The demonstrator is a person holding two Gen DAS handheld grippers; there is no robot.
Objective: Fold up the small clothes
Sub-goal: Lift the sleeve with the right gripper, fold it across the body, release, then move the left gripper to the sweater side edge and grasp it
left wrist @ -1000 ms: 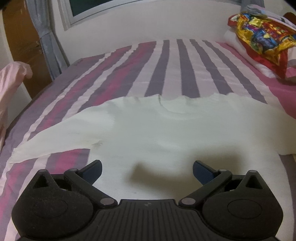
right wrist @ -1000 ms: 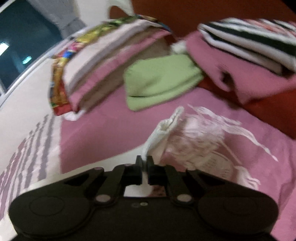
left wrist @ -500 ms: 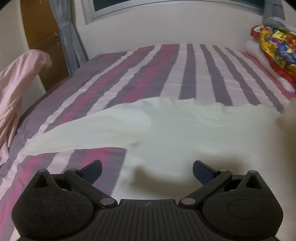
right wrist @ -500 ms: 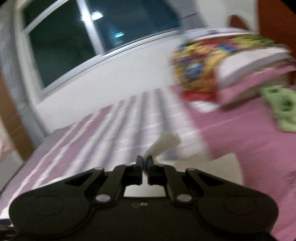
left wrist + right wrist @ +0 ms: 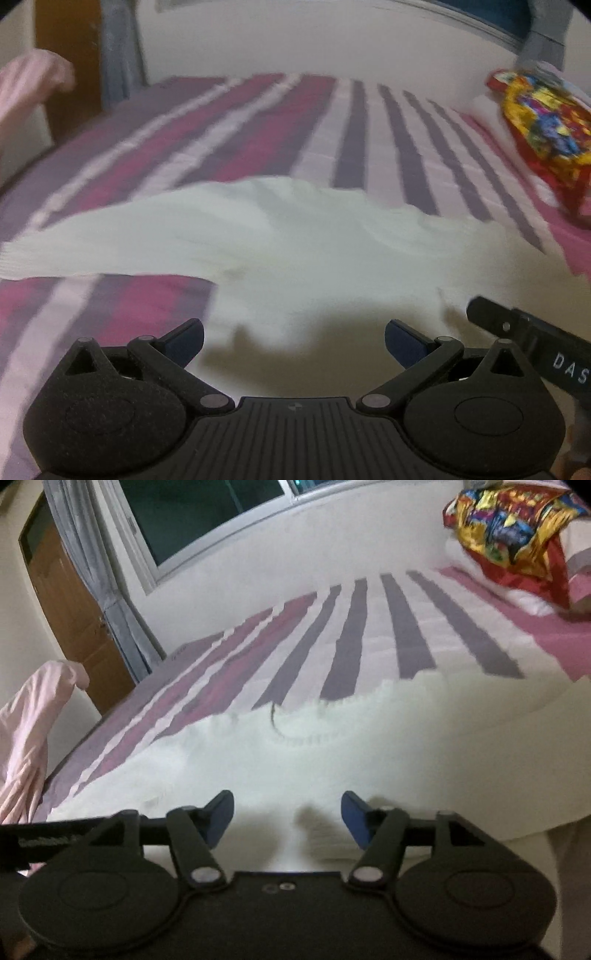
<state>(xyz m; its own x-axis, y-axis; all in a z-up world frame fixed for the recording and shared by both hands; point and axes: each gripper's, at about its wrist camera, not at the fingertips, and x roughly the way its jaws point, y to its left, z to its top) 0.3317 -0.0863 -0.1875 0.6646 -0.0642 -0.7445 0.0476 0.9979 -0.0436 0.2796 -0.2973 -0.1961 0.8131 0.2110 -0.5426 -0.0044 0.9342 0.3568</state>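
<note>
Right wrist view: our right gripper (image 5: 287, 814), which pinched a sleeve a second ago, has just been opening; its fingers now stand apart, empty, above the one white shirt (image 5: 332, 753) spread on the striped bed (image 5: 347, 627). We judge the sleeve laid down. Our left gripper (image 5: 294, 338) gapes wide, empty. Two grippers, one shirt.

The left tongs (image 5: 294, 336) are black, with two round bumpy discs, thin bars joined by silver pins, and dark blue pads (image 5: 405, 339) on the tips. A ridged black plate sits in the middle. The right tongs (image 5: 287, 818) look the same, but with brighter blue pads (image 5: 354, 819) and a smooth plate with two tiny silver dots. One black side bar carries white letters.
</note>
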